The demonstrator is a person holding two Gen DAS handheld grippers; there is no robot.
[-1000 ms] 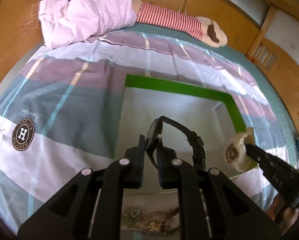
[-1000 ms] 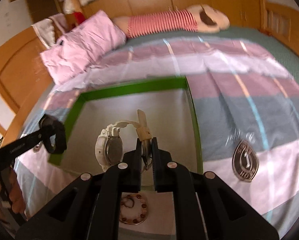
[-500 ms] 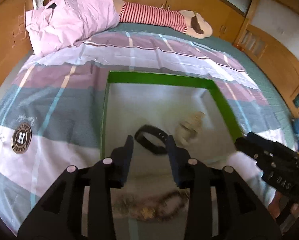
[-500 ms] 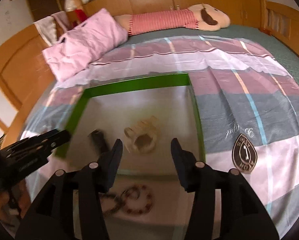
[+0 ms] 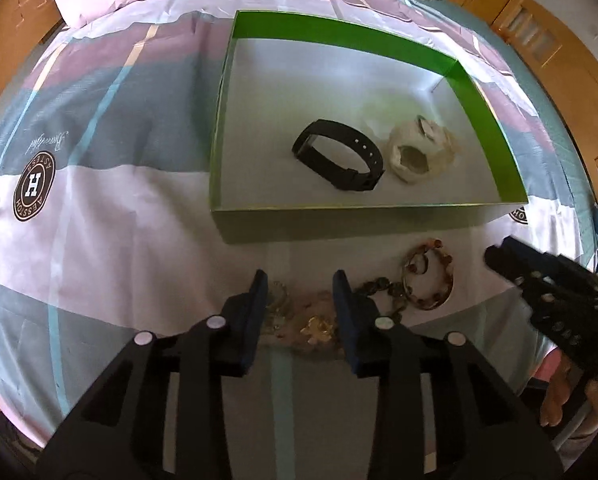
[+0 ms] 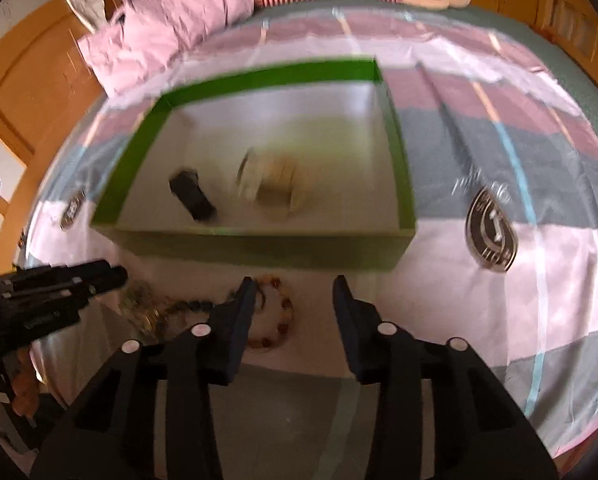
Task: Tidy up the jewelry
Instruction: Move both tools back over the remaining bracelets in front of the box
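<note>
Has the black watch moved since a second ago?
Yes. The black watch was held up in the left gripper; now it lies on the floor of the green box, beside the white watch.

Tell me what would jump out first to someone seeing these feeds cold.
The green box on the striped bedspread, with a black watch and a white watch side by side inside. Next, the jewelry left in front of it: a gold chain tangle between the open left gripper's fingers and a beaded bracelet to its right.
</note>
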